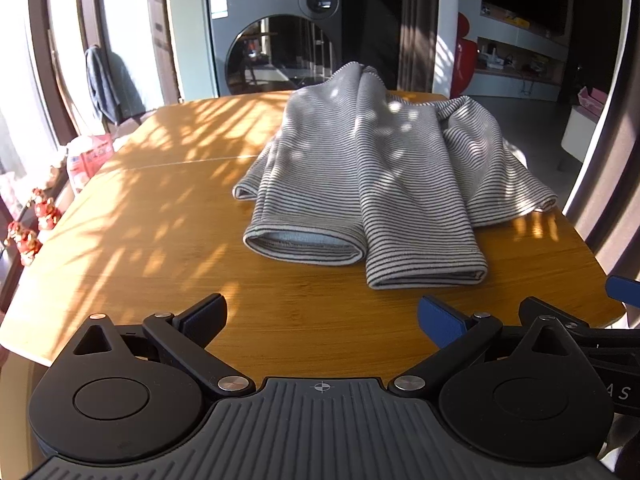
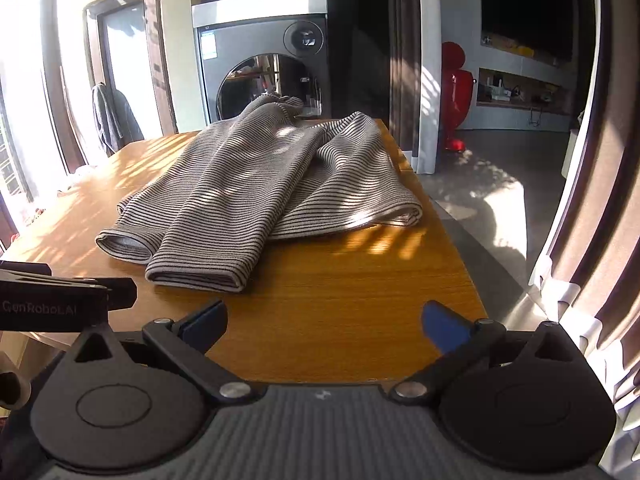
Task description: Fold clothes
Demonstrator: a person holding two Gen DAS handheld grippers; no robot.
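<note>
Clothes meant one striped top (image 1: 376, 168) here, grey with thin dark lines, and it lay partly folded on a wooden table (image 1: 160, 216). It sat ahead of both grippers, toward the far right part of the tabletop, with its two sleeves laid side by side over the body and pointing back at the cameras. In the left wrist view the cuffs (image 1: 424, 268) were the nearest part of it, just beyond the left gripper (image 1: 322, 318) and a little to its right. In the right wrist view the same top (image 2: 260, 184) lay ahead and to the left of the right gripper (image 2: 324, 320), with its hem reaching close to the table's right edge (image 2: 452, 264).

Behind the table stood a washing machine (image 1: 276, 36) with a round glass door, straight ahead of the left gripper. A red object (image 2: 454, 96) stood on the floor beyond the table, to the right.

Both grippers were spread wide, with only bare tabletop showing between their blue pads (image 1: 440, 320), and neither touched the cloth. They hovered over the near edge of the table, side by side. A blue fingertip of the right gripper (image 1: 622, 290) showed at the right rim of the left view.
</note>
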